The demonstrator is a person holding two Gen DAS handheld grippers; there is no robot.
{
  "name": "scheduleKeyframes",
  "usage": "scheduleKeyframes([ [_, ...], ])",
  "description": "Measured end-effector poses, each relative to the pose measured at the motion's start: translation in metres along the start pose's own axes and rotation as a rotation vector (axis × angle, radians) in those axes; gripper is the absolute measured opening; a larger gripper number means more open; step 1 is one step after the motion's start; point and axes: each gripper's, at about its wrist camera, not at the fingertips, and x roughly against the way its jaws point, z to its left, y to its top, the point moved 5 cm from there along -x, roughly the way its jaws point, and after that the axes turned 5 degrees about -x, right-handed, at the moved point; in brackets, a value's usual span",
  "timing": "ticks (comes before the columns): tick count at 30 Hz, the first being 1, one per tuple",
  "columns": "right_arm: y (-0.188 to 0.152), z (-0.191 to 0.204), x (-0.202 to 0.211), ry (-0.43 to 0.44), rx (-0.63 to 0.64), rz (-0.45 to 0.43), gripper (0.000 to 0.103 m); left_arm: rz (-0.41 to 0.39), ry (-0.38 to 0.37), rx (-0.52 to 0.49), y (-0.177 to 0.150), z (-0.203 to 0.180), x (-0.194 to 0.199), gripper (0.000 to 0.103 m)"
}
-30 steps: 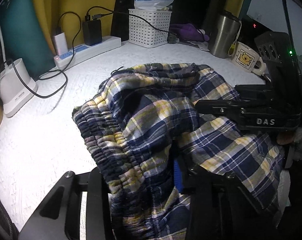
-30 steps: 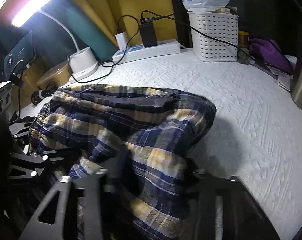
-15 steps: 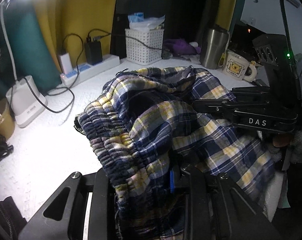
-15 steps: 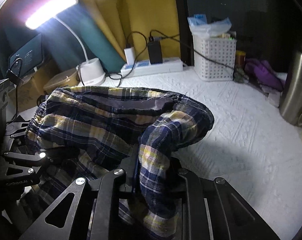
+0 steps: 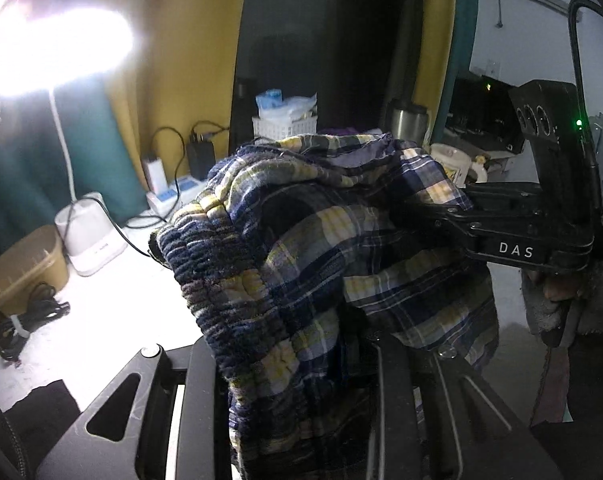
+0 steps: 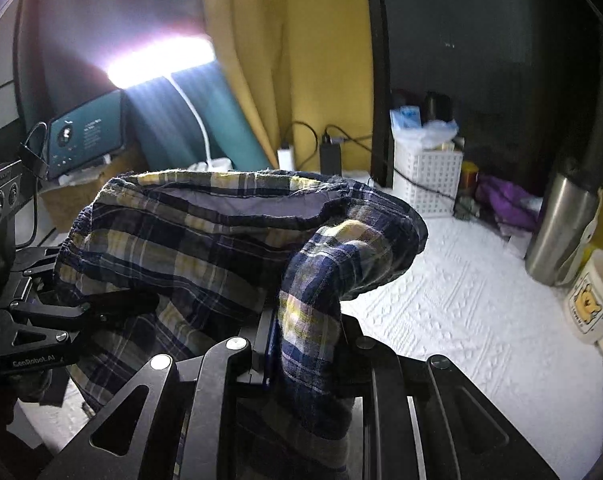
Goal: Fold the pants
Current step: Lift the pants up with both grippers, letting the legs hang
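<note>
The blue, yellow and white plaid pants (image 5: 301,248) hang bunched in the air above the white table cover (image 6: 481,320). My left gripper (image 5: 293,356) is shut on the gathered elastic waistband, which spills over its fingers. My right gripper (image 6: 305,332) is shut on a fold of the same waist edge (image 6: 313,280). In the left wrist view the right gripper (image 5: 401,216) reaches in from the right, held by a hand in a fuzzy sleeve (image 5: 561,300). In the right wrist view the left gripper (image 6: 137,306) bites the cloth at the left. The pant legs are hidden below.
A lit desk lamp (image 5: 49,40) with a white base (image 5: 89,236) stands at the left, by a power strip (image 5: 169,196) with cables and a beige box (image 5: 25,268). A white basket (image 6: 427,180), purple cloth (image 6: 505,200), steel tumbler (image 6: 561,232) and mug (image 6: 589,300) line the back and right.
Both grippers have risen with the pants, lifting the bunched cloth off the table. Both views have tilted upward, so the lamp head and curtains now show.
</note>
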Motion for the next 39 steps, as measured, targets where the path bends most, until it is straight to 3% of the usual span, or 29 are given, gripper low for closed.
scheduleKeyframes([
  [13, 0.016, 0.049, 0.069, 0.003, 0.082, -0.124, 0.019, -0.139, 0.054, -0.031, 0.003, -0.013, 0.080, 0.025],
  [23, 0.022, 0.105, 0.102, 0.061, 0.156, -0.199, 0.019, -0.228, 0.149, -0.051, -0.008, -0.013, 0.149, 0.025],
  [31, 0.022, 0.152, 0.099, 0.159, 0.193, -0.205, 0.019, -0.242, 0.239, -0.034, -0.032, -0.005, 0.196, 0.025],
  [39, 0.014, 0.202, 0.081, 0.234, 0.240, -0.163, 0.019, -0.203, 0.327, 0.027, -0.071, 0.017, 0.222, 0.026],
])
